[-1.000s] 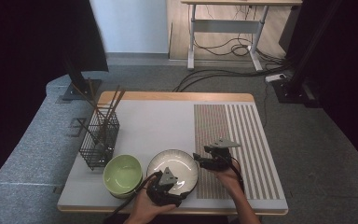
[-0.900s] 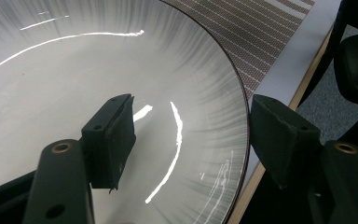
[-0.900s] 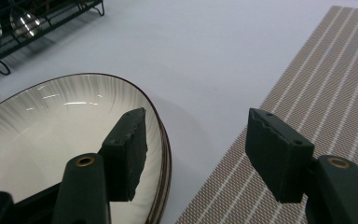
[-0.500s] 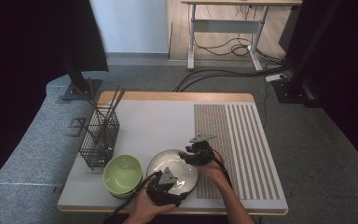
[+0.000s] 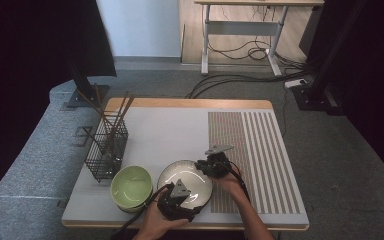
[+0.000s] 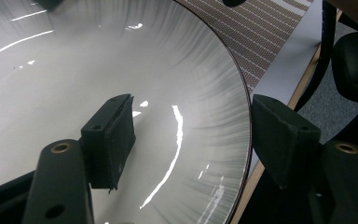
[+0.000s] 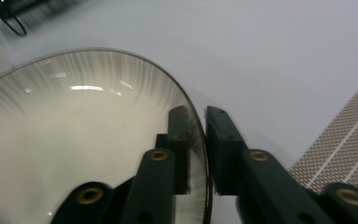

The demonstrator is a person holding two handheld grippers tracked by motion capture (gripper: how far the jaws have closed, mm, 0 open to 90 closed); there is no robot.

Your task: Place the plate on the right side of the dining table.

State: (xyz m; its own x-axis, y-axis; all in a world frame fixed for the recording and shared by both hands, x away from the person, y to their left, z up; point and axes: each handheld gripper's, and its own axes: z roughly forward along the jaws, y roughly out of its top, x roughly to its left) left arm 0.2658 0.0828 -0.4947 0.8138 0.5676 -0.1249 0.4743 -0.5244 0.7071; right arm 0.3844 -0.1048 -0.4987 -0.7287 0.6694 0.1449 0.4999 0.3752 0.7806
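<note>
Now right gripper (image 7: pixel 196 112) fingers pinch plate (image 7: pixel 74 140) rim.

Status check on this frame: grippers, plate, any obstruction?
Right gripper shut on plate rim. Left gripper open, straddling near rim. Green bowl close beside.

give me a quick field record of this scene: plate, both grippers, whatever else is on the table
plate: pale, shiny, dark rim, on the table's near edge
right gripper: shut on the plate's rim, one jaw inside, one outside
left gripper: open, jaws straddling the plate's rim
green bowl: left of the plate
wire basket: holds chopsticks, behind the bowl
striped mat: right side of the table
</note>
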